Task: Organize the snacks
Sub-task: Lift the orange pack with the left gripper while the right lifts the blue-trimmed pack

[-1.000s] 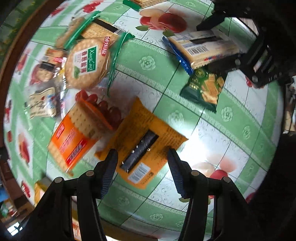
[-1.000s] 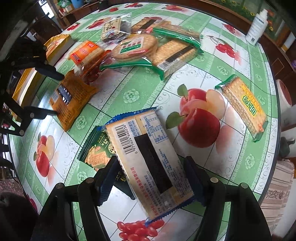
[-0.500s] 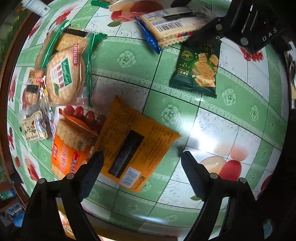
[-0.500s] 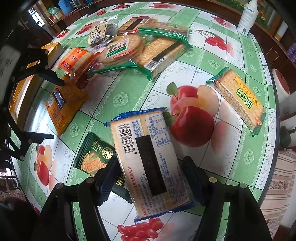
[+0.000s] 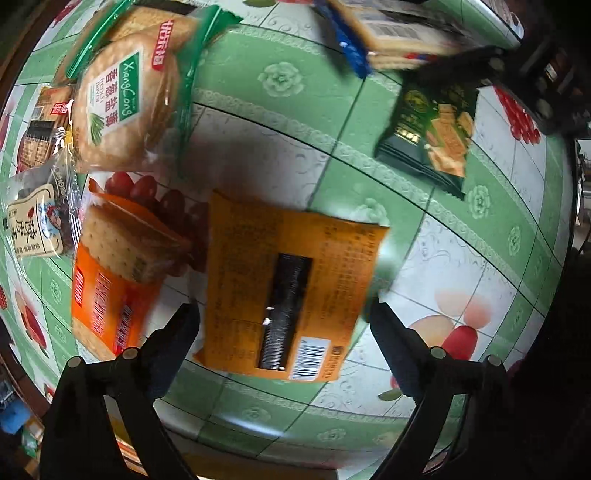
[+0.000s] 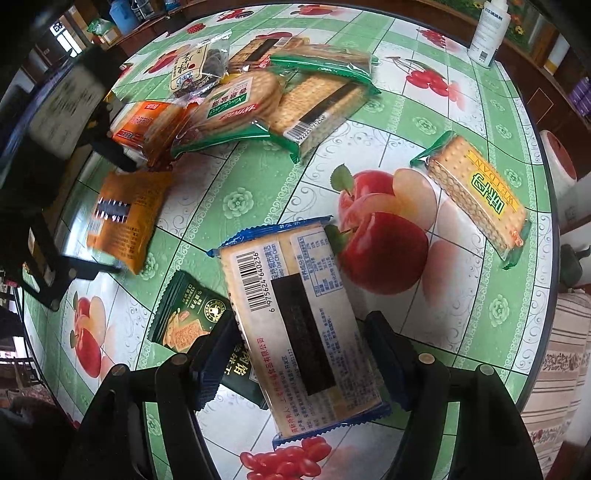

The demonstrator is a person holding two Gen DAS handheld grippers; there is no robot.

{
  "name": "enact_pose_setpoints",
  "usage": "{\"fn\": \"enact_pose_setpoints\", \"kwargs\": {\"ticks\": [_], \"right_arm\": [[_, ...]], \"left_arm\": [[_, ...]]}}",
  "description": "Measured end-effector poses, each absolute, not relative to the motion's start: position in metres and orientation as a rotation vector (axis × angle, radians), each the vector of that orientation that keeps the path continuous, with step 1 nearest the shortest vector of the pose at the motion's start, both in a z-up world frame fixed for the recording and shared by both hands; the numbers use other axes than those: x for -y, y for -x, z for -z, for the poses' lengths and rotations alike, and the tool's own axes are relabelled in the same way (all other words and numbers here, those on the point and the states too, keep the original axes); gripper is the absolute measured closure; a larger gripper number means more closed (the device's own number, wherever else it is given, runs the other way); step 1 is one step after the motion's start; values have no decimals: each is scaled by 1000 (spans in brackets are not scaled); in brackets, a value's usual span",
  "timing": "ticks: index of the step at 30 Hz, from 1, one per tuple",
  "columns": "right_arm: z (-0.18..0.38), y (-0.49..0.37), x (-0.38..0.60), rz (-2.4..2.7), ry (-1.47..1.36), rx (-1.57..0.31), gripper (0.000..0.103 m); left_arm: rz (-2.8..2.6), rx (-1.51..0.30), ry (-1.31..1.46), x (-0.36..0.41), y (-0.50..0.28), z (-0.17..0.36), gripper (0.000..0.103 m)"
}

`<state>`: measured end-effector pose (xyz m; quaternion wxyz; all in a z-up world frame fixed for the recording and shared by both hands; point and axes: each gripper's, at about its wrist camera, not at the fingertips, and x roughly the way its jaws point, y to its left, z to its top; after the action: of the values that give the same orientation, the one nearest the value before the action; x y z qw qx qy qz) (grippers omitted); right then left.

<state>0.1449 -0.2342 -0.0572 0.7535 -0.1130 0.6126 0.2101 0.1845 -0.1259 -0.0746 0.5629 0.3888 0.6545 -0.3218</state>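
An orange flat snack packet [image 5: 288, 291] lies back-up on the green fruit-print tablecloth [image 5: 280, 81]; it also shows in the right wrist view [image 6: 125, 218]. My left gripper [image 5: 284, 332] is open, its fingers either side of the packet's near end. My right gripper [image 6: 303, 354] is open around a blue-edged cracker pack [image 6: 295, 317] that lies barcode-up, partly over a dark green cracker packet [image 6: 184, 321].
A pile of snacks lies at the left: orange cracker pack [image 5: 110, 273], round XiangCong crackers [image 5: 122, 99], clear candy bag [image 5: 33, 225]. A green-and-yellow cracker pack [image 6: 476, 192] lies right of the apple print. A white bottle [image 6: 487, 33] stands near the table's far edge.
My left gripper has opened wider and come down closer over the orange packet. My right gripper stays around the blue-edged pack, little changed.
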Motion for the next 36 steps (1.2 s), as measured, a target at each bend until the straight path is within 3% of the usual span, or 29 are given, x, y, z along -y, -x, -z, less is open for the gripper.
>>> {"fn": "enact_pose_setpoints", "kwargs": {"ticks": [3, 7, 21, 36], "right_arm": [[57, -144, 234, -460, 243, -1330, 36], [54, -143, 231, -450, 247, -1337, 40], [27, -126, 223, -405, 164, -1307, 42], [28, -66, 210, -384, -26, -1346, 42]], "left_arm": [[684, -1534, -795, 114, -178, 63, 12], [580, -1522, -648, 103, -183, 51, 24], [304, -1454, -169, 37, -114, 40, 27], [91, -1249, 26, -8, 43, 33, 31]]}}
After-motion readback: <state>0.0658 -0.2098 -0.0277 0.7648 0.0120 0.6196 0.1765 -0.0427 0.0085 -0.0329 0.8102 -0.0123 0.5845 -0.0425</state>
